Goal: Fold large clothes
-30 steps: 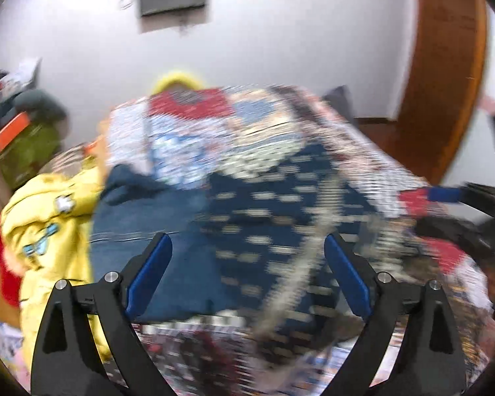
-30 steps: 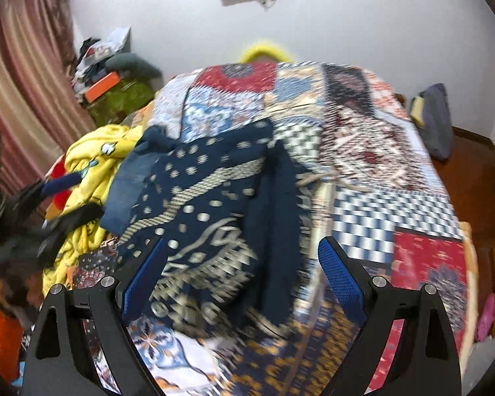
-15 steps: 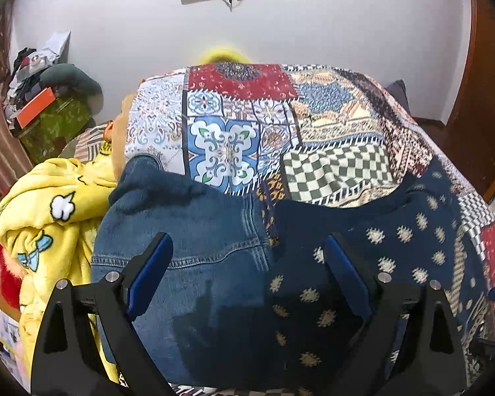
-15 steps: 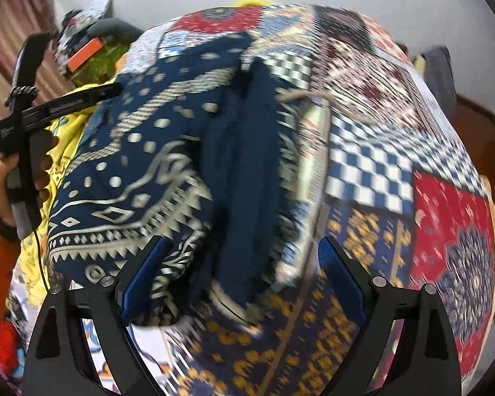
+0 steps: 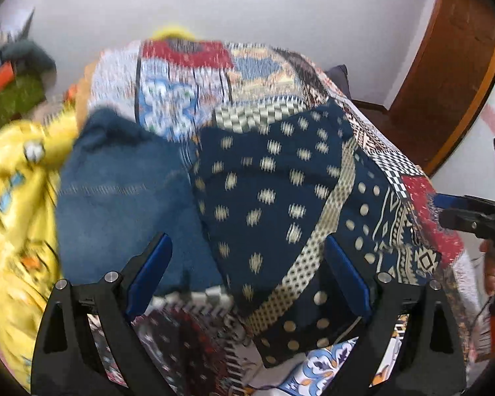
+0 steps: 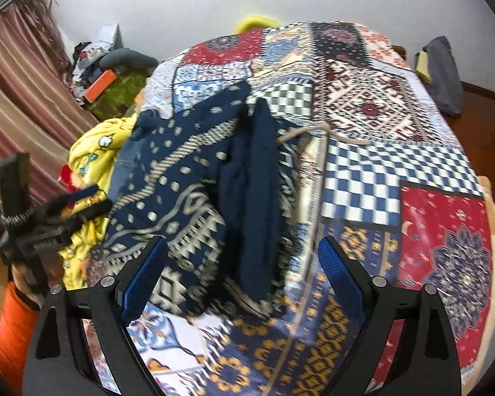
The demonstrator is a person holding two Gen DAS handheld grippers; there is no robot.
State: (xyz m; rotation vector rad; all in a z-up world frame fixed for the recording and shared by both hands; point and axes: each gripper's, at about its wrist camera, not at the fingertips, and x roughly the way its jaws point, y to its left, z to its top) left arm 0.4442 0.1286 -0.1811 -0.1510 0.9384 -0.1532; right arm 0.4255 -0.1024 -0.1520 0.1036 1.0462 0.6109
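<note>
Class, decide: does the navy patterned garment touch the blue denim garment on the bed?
Touching. The left wrist view shows the navy patterned garment overlapping the blue denim garment along its edge.

**Navy patterned garment, bunched on bed**

Navy patterned garment (image 5: pixel 274 198) (image 6: pixel 194 198): dark blue cloth with cream dots, small motifs, and geometric bands; a cream patterned stripe runs diagonally across it. It lies crumpled, not flat, on the patchwork bedspread (image 6: pixel 396 171), toward the near left part of the bed. A plain navy fold (image 6: pixel 250 198) sits heaped along its right side. A cream drawstring (image 6: pixel 320 133) trails right from its far edge. Views partly motion-blurred.
</note>
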